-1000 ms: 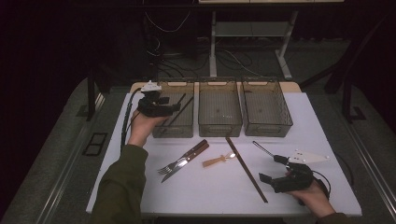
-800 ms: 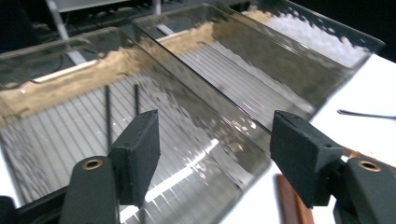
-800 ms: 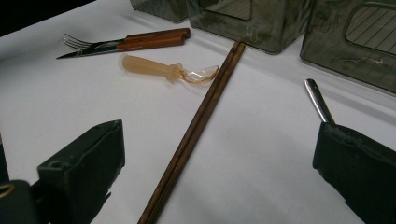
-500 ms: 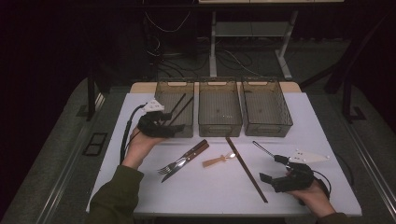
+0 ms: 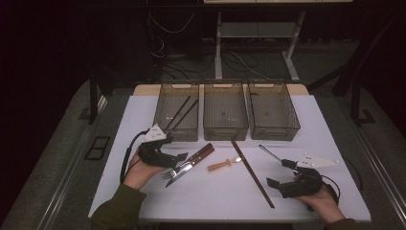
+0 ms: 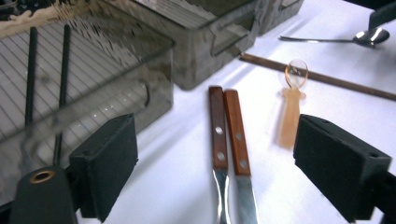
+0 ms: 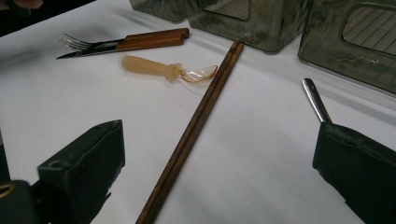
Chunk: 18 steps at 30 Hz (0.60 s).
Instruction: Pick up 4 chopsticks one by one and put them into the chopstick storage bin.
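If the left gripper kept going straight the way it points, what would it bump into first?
Probably the two wooden-handled utensils, which lie right between its open fingers in the left gripper view. Depth is hard to judge.

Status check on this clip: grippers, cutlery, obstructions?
Left gripper open, at wood-handled fork and knife. Right gripper open, empty, by brown chopsticks. Nothing in the way.

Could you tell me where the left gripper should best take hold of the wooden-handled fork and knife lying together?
Probably across the two wooden handles, coming down from above with the left gripper, one jaw on each outer side. The fork and knife lie flat, side by side and touching, and the handles look thicker than the thin metal ends.
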Each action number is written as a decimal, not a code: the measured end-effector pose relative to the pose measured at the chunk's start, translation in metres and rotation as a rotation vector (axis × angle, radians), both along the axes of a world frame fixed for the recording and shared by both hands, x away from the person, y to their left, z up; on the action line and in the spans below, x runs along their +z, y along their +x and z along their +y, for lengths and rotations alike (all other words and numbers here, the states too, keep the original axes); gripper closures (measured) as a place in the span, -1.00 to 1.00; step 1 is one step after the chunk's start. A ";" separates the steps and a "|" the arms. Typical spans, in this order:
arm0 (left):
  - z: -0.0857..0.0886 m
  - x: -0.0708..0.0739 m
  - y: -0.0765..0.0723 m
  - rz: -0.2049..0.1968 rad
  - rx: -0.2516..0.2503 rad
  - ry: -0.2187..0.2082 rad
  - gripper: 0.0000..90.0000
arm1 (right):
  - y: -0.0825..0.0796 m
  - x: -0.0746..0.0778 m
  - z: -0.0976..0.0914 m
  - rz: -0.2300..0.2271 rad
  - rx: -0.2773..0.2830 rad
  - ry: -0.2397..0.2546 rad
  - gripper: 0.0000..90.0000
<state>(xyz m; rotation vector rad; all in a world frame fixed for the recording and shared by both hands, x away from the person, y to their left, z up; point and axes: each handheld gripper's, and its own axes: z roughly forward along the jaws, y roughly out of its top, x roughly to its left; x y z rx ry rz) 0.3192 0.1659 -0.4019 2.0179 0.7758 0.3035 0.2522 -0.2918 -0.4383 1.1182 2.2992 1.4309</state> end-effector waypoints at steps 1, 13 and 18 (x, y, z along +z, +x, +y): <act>0.000 -0.002 -0.003 -0.004 -0.001 0.000 -0.76 | 0.000 0.000 0.000 -0.001 0.000 0.001 -0.94; -0.005 -0.018 -0.035 -0.012 -0.060 -0.014 -1.00 | -0.002 0.002 0.002 0.027 0.014 -0.013 -0.85; -0.005 -0.024 -0.046 -0.004 -0.065 0.003 -1.00 | -0.004 0.006 0.005 0.042 0.007 -0.039 -0.83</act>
